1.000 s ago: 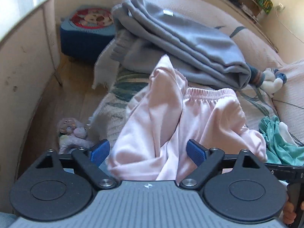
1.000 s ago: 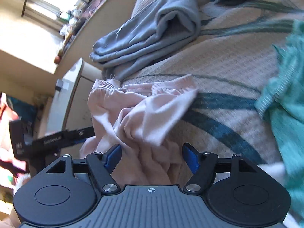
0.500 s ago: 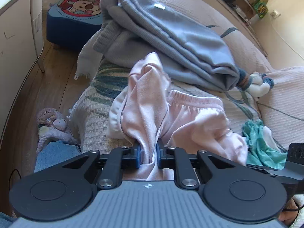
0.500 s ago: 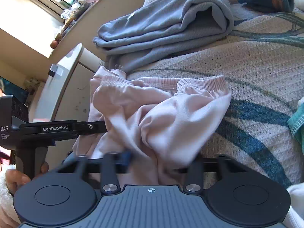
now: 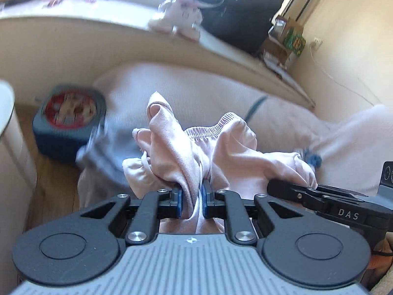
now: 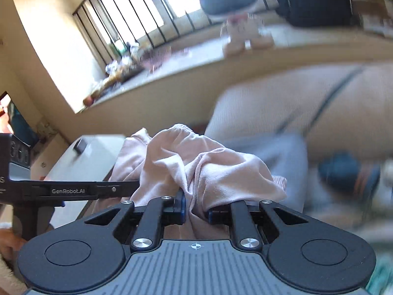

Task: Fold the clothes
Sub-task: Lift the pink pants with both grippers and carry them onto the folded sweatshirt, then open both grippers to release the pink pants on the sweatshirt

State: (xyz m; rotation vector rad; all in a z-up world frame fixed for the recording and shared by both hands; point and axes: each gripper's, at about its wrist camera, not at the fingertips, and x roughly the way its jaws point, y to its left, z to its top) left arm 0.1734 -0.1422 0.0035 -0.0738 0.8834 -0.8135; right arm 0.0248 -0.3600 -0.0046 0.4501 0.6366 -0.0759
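Note:
Pale pink shorts (image 5: 196,152) with an elastic waistband hang bunched and lifted off the bed. My left gripper (image 5: 192,196) is shut on a fold of the pink shorts, cloth squeezed between its blue pads. My right gripper (image 6: 195,206) is shut on another bunch of the pink shorts (image 6: 196,167). The right gripper also shows at the right of the left wrist view, and the left gripper sits at the left of the right wrist view. Both views are blurred by motion.
A grey garment (image 5: 108,157) lies on the bed (image 5: 196,93) behind the shorts. A blue box (image 5: 68,125) with a red picture stands on the wooden floor at left. A windowsill (image 6: 172,68) with a plush toy (image 5: 179,17) runs along the back. A white cabinet (image 6: 81,162) stands beside the bed.
Both grippers, open a second ago, closed on the pink shorts and lifted them; the views tilted up from the bed toward the windowsill.

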